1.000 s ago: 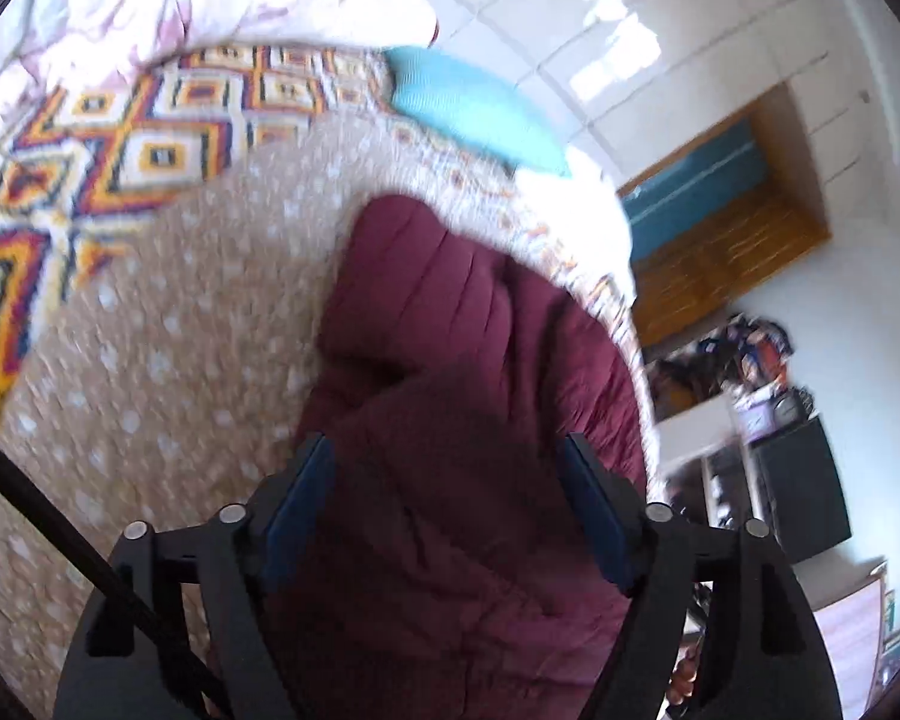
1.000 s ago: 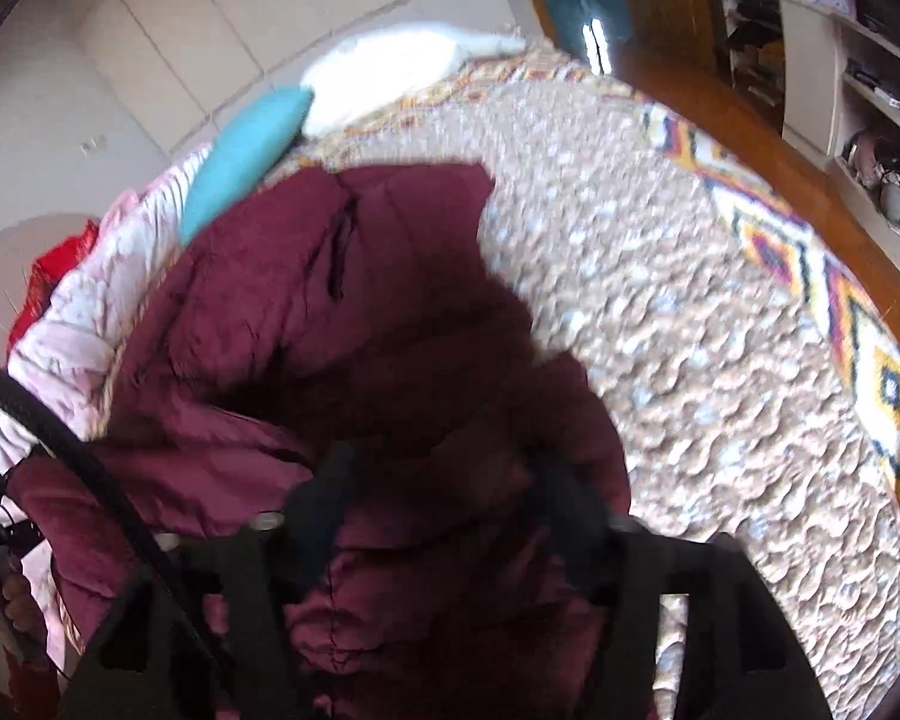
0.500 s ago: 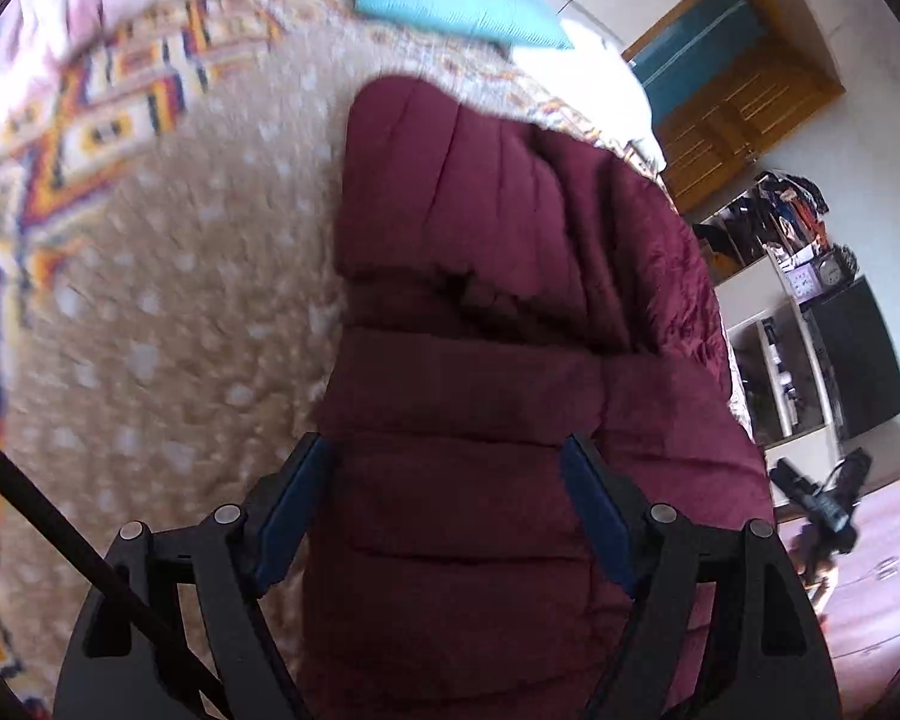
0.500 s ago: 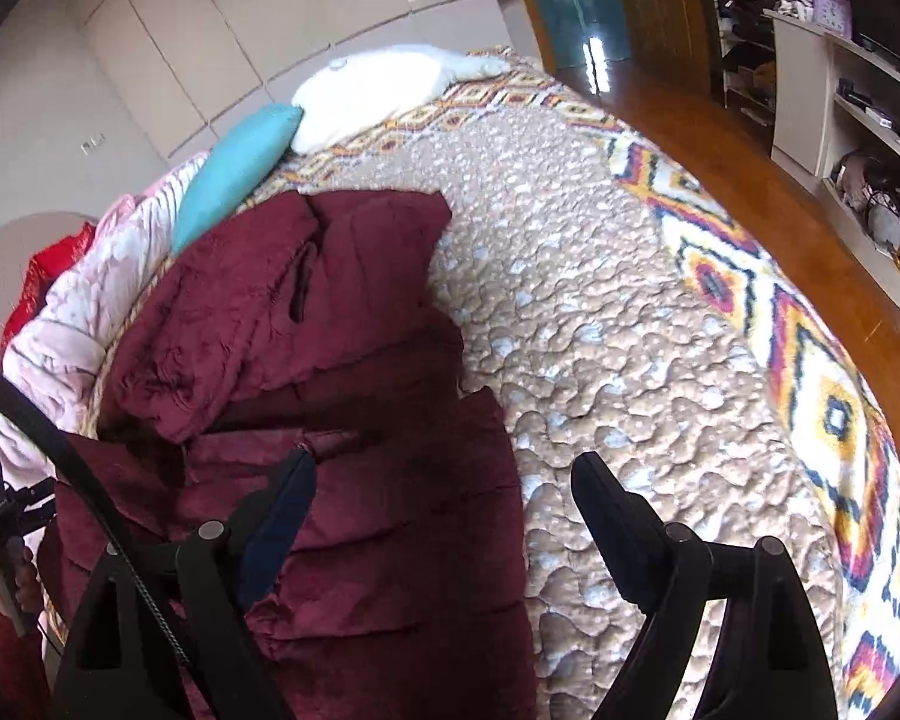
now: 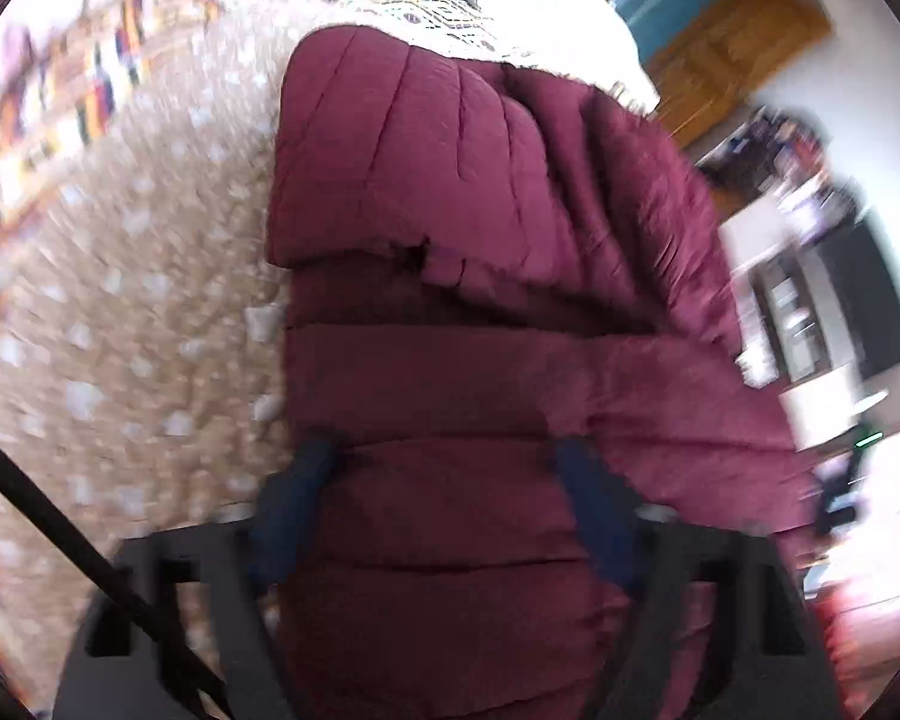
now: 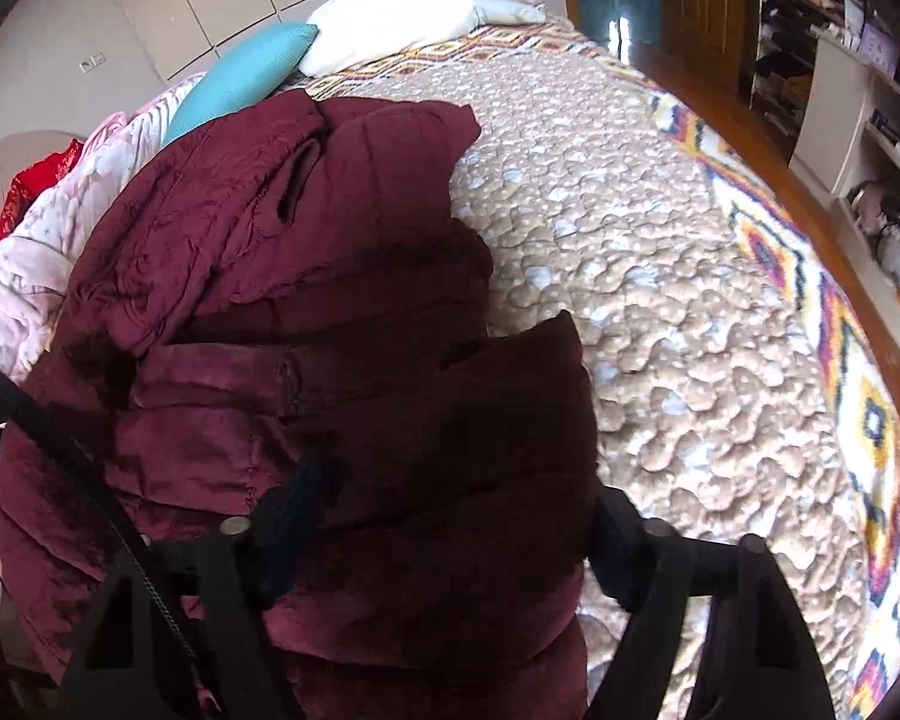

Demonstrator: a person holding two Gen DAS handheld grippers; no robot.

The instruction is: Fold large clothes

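Note:
A large maroon quilted coat (image 5: pixel 450 210) lies partly folded on a bed with a beige quilted bedspread (image 5: pixel 150 312). My left gripper (image 5: pixel 444 480) is open, its fingers spread just above the coat's near part. In the right wrist view the same coat (image 6: pixel 306 252) fills the left half. My right gripper (image 6: pixel 450 516) is open, its fingers straddling the coat's near folded edge, which bulges between them. The left view is blurred by motion.
A teal pillow (image 6: pixel 240 81) and a white pillow (image 6: pixel 402 18) lie at the head of the bed. A pink quilt (image 6: pixel 48 234) is bunched at the left. Shelves (image 6: pixel 858 120) and a wooden floor (image 6: pixel 720 102) lie to the right of the bed.
Both grippers have moved down and closer to the coat. The right gripper now has the coat's near edge between its open fingers.

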